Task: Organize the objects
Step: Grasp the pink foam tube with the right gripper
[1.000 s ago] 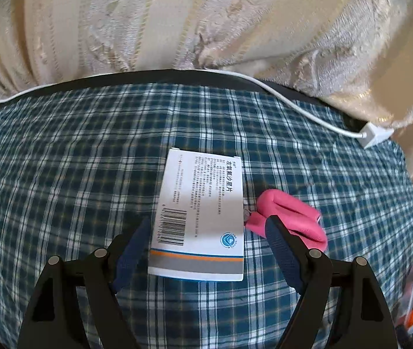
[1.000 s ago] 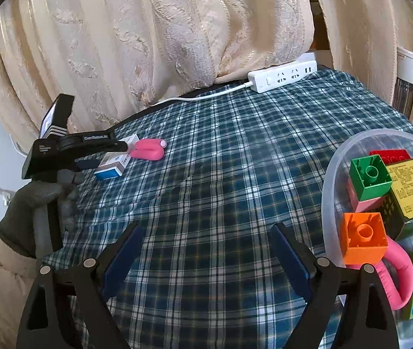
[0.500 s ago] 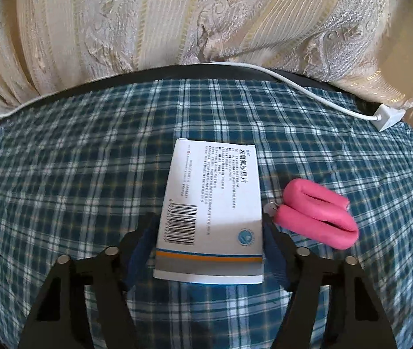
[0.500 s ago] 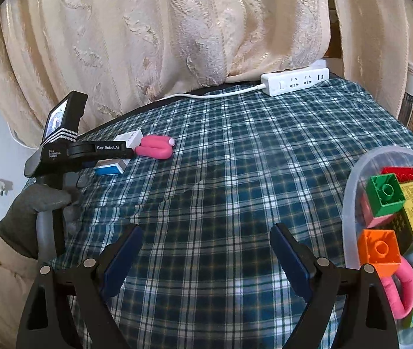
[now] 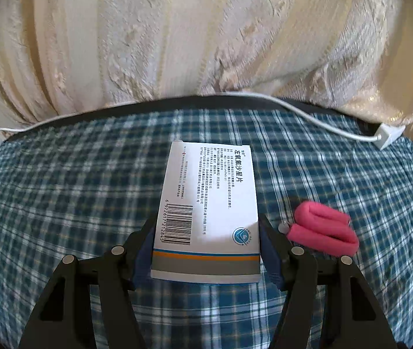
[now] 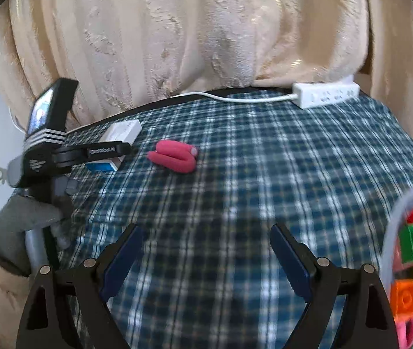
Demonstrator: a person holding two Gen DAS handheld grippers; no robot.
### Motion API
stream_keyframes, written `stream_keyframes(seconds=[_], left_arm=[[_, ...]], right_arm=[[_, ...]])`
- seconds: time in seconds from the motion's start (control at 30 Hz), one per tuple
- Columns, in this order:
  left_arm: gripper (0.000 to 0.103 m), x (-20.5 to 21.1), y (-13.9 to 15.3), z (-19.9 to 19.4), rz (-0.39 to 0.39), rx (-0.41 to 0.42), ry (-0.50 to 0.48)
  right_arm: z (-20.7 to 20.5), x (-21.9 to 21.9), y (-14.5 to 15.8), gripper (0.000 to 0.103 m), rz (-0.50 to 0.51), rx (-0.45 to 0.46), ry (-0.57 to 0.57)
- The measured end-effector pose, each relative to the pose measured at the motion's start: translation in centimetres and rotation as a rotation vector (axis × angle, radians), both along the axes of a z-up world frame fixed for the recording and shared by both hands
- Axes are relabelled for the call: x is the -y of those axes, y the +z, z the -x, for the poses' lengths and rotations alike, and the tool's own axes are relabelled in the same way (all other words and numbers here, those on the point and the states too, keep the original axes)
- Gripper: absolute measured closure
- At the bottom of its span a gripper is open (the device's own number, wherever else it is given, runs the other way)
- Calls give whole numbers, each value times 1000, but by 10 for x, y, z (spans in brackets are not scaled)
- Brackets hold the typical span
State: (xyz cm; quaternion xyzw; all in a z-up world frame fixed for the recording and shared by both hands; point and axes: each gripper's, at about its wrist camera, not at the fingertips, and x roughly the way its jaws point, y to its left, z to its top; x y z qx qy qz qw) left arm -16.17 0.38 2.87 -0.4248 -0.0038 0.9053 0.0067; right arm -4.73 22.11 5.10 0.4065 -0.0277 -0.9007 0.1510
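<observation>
A white medicine box with a barcode and an orange and grey stripe sits between my left gripper's pads, which press on both of its long sides; its far end looks raised off the blue plaid cloth. In the right wrist view the same box shows in the left gripper at the far left. A folded pink foam piece lies on the cloth just right of the box. My right gripper hangs open over bare cloth, with nothing between its fingers.
A clear plastic bin holding coloured toy bricks stands at the right edge. A white power strip and its cord lie along the far table edge, under cream curtains. A gloved hand holds the left gripper's handle.
My left gripper's jaws closed onto the medicine box and lifted it slightly. The right gripper swung left, so the bin slid toward the right edge of its view.
</observation>
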Motion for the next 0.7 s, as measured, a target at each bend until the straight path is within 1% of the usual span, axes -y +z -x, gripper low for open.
stream_keyframes(seconds=[0.07,0.27,0.53,0.7], left_arm=[[38,5,6,-1,-9,-14,12],[38,13,18,-1,-28,-40,29],[38,19,22,-1,-60,-40,40],[38,23,24,-1,-68,-43,50]], right_arm=[[11,9,-3,11,-17,2,11],[50,32,-11,11,-28,16,58],[92,64,-17,11,-86,-1,128],[114,79,-25,11,-128,0,156]])
